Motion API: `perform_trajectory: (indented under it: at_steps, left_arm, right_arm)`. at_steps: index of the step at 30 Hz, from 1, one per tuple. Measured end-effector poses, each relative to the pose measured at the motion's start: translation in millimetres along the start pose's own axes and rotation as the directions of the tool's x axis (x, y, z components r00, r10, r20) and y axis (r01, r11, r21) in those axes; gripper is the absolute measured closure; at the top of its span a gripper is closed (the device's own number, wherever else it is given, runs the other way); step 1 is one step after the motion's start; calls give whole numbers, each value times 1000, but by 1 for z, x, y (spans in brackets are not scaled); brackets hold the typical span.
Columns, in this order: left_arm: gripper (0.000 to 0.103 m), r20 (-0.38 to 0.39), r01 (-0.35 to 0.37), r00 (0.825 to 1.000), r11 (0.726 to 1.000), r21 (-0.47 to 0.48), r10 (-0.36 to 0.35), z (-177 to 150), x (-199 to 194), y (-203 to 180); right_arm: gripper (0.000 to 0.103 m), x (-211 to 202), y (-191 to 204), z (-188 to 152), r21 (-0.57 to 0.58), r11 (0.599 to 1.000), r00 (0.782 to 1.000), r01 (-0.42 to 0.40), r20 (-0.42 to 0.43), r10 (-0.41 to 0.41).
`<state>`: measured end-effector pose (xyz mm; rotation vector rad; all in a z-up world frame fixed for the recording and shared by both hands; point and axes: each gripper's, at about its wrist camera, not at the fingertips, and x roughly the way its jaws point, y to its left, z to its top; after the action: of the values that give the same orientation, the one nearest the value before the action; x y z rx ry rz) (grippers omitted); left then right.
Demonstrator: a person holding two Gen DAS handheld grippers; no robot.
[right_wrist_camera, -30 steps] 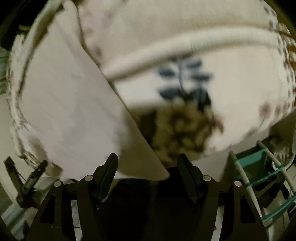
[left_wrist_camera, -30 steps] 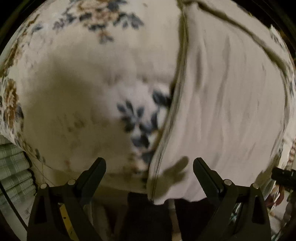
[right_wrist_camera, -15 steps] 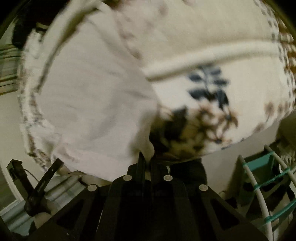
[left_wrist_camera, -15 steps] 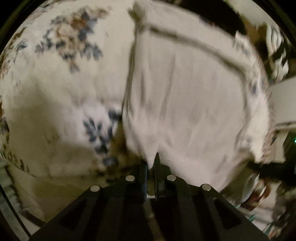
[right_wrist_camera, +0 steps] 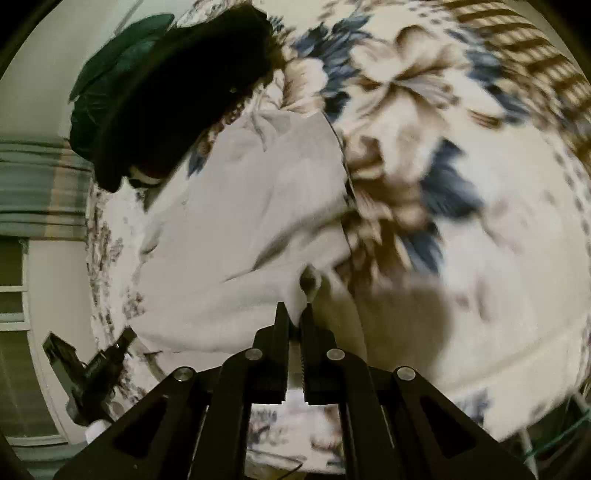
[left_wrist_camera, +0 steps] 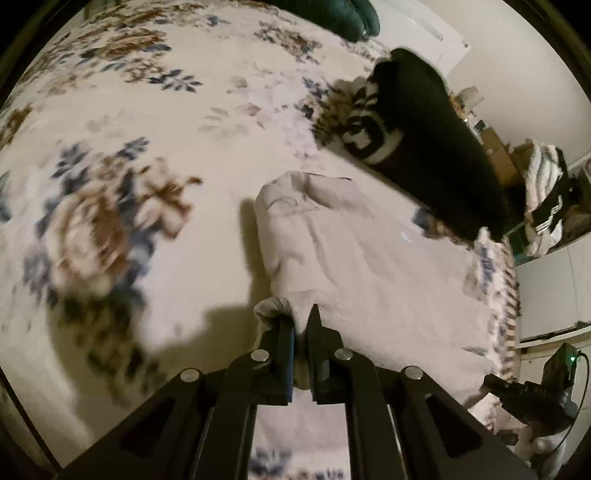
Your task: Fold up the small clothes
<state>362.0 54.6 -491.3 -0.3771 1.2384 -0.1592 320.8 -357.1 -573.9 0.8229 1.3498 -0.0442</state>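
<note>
A pale grey-white small garment (left_wrist_camera: 354,254) lies on a floral bedspread (left_wrist_camera: 122,155). My left gripper (left_wrist_camera: 300,322) is shut on the garment's near left corner, and the cloth rises in a fold from the bed to its black fingers. In the right wrist view the same garment (right_wrist_camera: 251,206) stretches up and left from my right gripper (right_wrist_camera: 294,318), which is shut on its near right corner. Both corners are lifted off the bedspread (right_wrist_camera: 480,229). The other hand's gripper (right_wrist_camera: 92,365) shows at the lower left there.
A folded black garment with white lettering (left_wrist_camera: 417,140) lies beyond the pale one; the right wrist view shows that black garment (right_wrist_camera: 177,85) too. A dark green cushion (left_wrist_camera: 332,14) sits at the far edge. Striped cloth (left_wrist_camera: 543,192) lies off the bed's right side.
Both grippers went from open to shut on the garment's near corners, then rose and carried the corners forward across the bed. The cloth now folds up off the bedspread.
</note>
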Motion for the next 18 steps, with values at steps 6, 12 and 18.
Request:
perform_trajectory:
  at_steps: [6,12,18]
  left_arm:
    - [64,-10,-35,999,999,-9,35,-1,-8,5]
    - [56,-49,-33,998,998,-46,30,-30,-21,12]
    - [66,-90,40,994,983,-181,-57,-33,10,13]
  right_arm:
    - [56,6,-11,4,-47,999,1000,28,4,-28]
    - [53,0,11,-28,-320,928,982,189,42,-185]
    - [80,24,4,-17,-173,984,997,46,-50,-55]
